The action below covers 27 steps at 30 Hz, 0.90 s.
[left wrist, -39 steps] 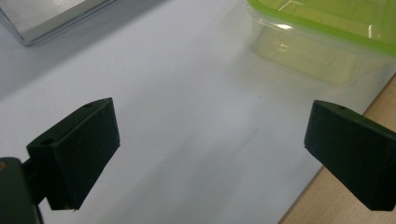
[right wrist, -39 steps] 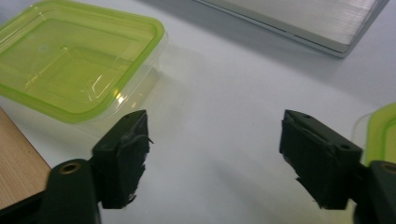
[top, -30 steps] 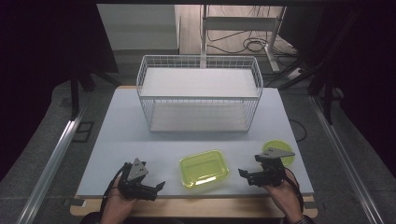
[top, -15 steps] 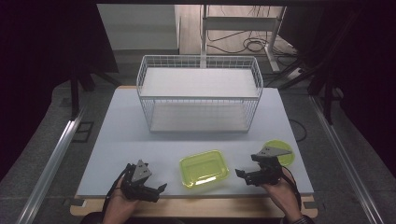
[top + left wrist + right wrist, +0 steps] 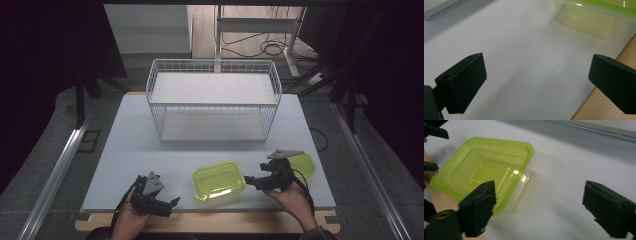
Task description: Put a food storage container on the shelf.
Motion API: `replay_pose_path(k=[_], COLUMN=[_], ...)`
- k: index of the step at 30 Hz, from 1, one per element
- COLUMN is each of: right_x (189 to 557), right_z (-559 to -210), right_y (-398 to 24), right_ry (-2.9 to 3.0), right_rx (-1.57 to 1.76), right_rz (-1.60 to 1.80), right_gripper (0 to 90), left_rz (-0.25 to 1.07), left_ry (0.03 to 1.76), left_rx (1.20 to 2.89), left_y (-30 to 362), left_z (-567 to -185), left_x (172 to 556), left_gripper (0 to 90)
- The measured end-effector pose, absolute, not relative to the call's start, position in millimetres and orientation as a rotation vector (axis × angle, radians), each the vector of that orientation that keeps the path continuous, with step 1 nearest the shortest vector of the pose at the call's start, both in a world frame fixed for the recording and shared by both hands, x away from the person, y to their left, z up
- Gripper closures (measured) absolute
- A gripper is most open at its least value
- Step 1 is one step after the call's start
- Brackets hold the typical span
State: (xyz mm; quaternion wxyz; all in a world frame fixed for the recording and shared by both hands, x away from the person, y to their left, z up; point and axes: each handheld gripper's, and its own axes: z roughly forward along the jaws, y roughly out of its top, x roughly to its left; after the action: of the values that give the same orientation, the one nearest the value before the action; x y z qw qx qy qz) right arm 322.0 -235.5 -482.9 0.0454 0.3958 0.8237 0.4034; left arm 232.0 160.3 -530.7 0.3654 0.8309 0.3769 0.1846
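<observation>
My right hand-held gripper [image 5: 251,180] has moved left to the translucent yellow-green rectangular plastic container [image 5: 218,179] at the near bench [image 5: 125,135] edge, jaws open and narrowing slightly, nothing gripped; left hand-held gripper [image 5: 169,206] open, idle.

Both handheld black two-jaw tools are matte plastic: the left gripper [image 5: 170,203] and right gripper [image 5: 248,181] each wear a grey three-cornered plate and trail a thin black cable. Blocky square fingers [image 5: 465,81] show small round screw holes; a dark cuff edges the right wrist.
</observation>
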Motion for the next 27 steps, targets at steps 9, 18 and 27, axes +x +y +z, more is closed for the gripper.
replay_pose_path(k=[9, 18, 27], right_x=[338.7, 350.2, 354.7], right_z=[-484.4, -492.8, -502.1], right_y=[-222.1, -214.0, -211.4], right_ry=[2.619, 2.707, 2.732], right_rx=[1.219, 1.324, 1.489], right_rz=[1.254, 1.303, 1.323], right_gripper=[36.7, 51.5, 65.7], left_rz=[0.482, 0.489, 0.493], left_ry=[0.965, 0.952, 0.946], left_rx=[2.150, 2.167, 2.174], left_y=[159.4, 156.5, 155.9], left_z=[-530.9, -531.7, -531.9], left_x=[232.2, 231.8, 231.5], left_gripper=[1.2, 1.3, 1.4])
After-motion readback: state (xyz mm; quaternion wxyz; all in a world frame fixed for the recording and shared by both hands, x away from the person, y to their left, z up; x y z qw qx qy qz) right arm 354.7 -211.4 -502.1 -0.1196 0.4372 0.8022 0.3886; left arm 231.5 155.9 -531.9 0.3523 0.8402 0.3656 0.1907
